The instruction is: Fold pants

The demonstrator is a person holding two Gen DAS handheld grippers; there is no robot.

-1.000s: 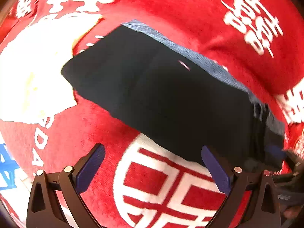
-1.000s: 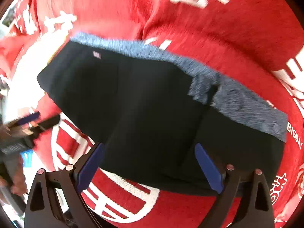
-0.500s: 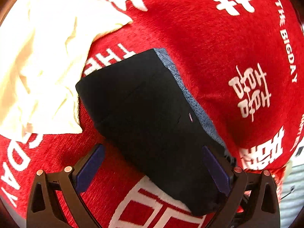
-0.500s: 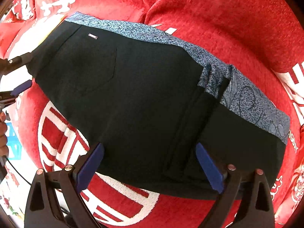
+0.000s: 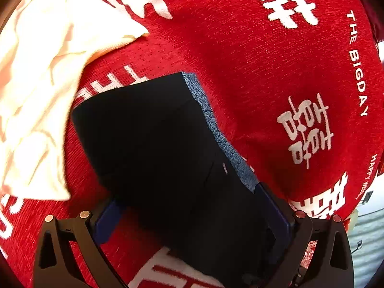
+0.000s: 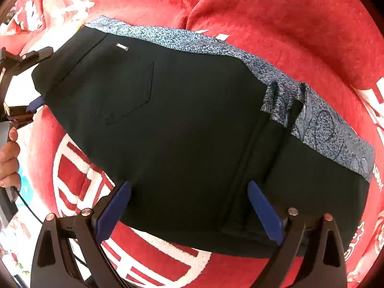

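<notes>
The folded black pants (image 5: 156,148) lie on a red blanket, a speckled blue-grey lining showing along their far edge. My left gripper (image 5: 192,216) is open, its blue pads (image 5: 108,218) straddling one end of the pants. In the right wrist view the pants (image 6: 182,124) show a back pocket and a patterned waistband lining (image 6: 319,124). My right gripper (image 6: 188,189) hangs open just above the pants' near edge, nothing pinched. The left gripper (image 6: 36,79) appears at the pants' left end, a hand (image 6: 9,153) holding it.
A crumpled cream cloth (image 5: 36,84) lies to the left of the pants, touching their far corner. The red blanket (image 5: 264,72) with white lettering covers the whole surface. The blanket's edge and a pale floor show at the far right (image 5: 367,228).
My left gripper has swung round and moved in, so the pants' end now sits between its open fingers. The right gripper has crept slightly closer to the pants.
</notes>
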